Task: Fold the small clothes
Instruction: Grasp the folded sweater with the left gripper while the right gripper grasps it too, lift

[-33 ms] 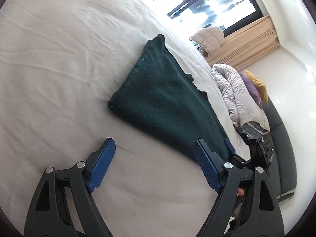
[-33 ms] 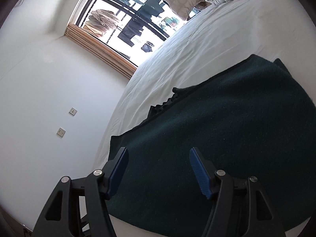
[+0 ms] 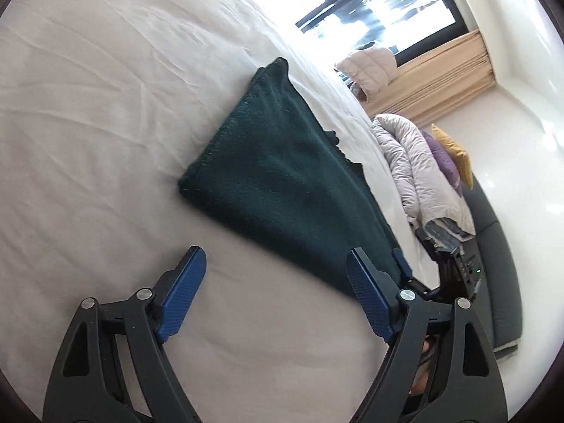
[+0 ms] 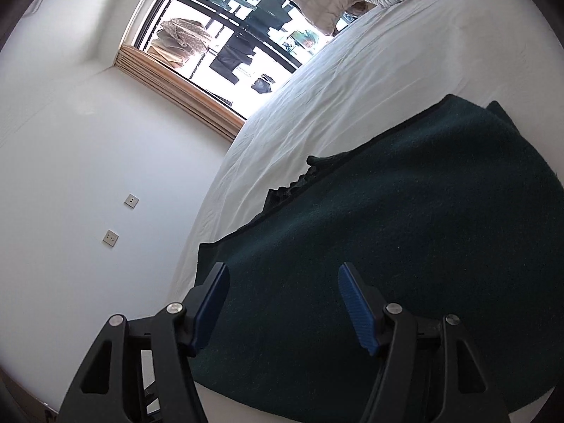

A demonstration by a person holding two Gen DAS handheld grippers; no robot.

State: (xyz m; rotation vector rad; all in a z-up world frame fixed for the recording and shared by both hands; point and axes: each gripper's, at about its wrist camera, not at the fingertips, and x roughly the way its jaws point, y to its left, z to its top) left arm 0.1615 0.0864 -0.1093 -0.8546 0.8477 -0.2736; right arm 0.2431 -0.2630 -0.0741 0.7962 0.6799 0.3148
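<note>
A dark green knitted garment (image 3: 285, 176) lies folded flat on the white bed sheet (image 3: 105, 105). My left gripper (image 3: 275, 264) is open and empty, hovering over the sheet just short of the garment's near edge. The right gripper's blue finger (image 3: 402, 264) shows past the garment's far corner in the left wrist view. In the right wrist view the garment (image 4: 405, 229) fills the lower right, with a ragged edge toward the window. My right gripper (image 4: 282, 278) is open and empty, held just above the garment near its corner.
A bunched grey duvet (image 3: 419, 165) and purple and yellow cushions (image 3: 451, 155) lie past the bed on a dark sofa (image 3: 493, 246). A window with a wooden frame (image 4: 218, 46) and a white wall with sockets (image 4: 120, 218) border the bed.
</note>
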